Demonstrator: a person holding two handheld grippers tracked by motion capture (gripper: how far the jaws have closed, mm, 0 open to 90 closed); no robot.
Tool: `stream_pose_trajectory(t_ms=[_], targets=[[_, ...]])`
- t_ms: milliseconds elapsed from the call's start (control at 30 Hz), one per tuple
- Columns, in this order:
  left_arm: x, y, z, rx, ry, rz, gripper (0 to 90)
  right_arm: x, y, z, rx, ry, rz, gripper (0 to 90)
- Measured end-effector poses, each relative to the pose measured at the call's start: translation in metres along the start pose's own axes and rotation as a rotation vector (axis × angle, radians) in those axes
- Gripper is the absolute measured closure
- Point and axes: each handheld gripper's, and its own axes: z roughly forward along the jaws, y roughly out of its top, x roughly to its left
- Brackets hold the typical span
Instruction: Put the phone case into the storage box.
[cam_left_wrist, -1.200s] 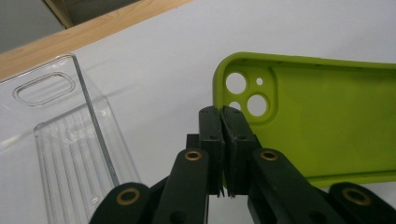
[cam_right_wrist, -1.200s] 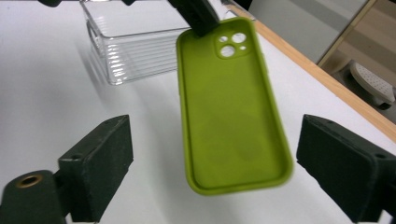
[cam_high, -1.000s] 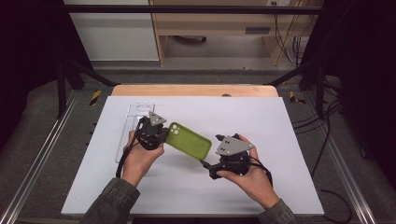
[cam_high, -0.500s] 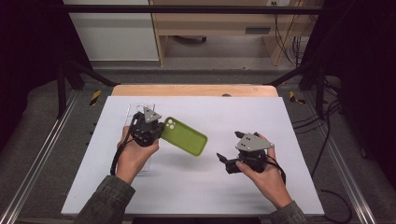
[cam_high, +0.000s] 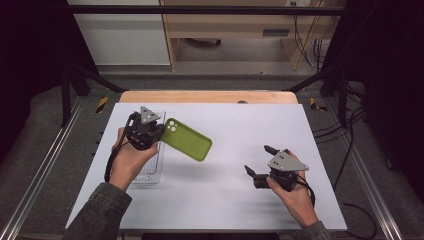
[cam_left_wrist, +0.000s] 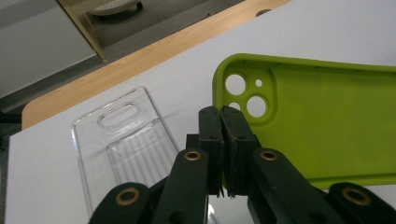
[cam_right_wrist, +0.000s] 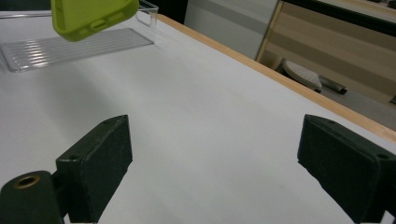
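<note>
Your left gripper (cam_left_wrist: 223, 154) pinches the green phone case (cam_high: 187, 139) by its camera-end rim, above the clear tray (cam_high: 148, 170). Keep this grip firm and level; your right gripper (cam_high: 260, 162) stands wide open, empty.

A clear plastic rectangular tray (cam_high: 150, 160) with a ribbed bottom and a slot handle lies on the white rectangular table top (cam_high: 235, 125), at about nine o'clock from the centre of this surface. In the left gripper view the same tray (cam_left_wrist: 126, 135) shows its oval handle hole at its far end. A light wooden edge strip (cam_high: 210, 96) runs along the far side of the table, at twelve o'clock. Behind it, on the grey floor (cam_high: 225, 80), stands a light wooden piece of furniture (cam_high: 235, 30), and a white cabinet (cam_high: 120, 35) is at its nine o'clock side. Black cables (cam_high: 350, 150) lie on the floor at three o'clock from the table.
</note>
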Motion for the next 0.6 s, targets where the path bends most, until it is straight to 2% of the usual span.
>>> stream_pose_trajectory(t_ms=[100,300,500,600], targets=[[0.005,0.002,-0.003,-0.003,0.010,0.007,86.6,-0.001,-0.006,-0.005,-0.012,-0.024,0.016,10.3],[0.009,0.007,-0.006,-0.021,0.021,0.030,86.7,-0.003,-0.014,-0.009,-0.029,-0.016,0.056,8.0],[0.013,0.009,-0.007,-0.035,0.015,0.016,86.9,-0.003,-0.023,-0.013,-0.036,-0.013,0.094,7.1],[0.016,0.010,-0.009,-0.039,0.016,-0.004,86.9,-0.001,-0.027,-0.015,-0.040,-0.001,0.089,6.6]])
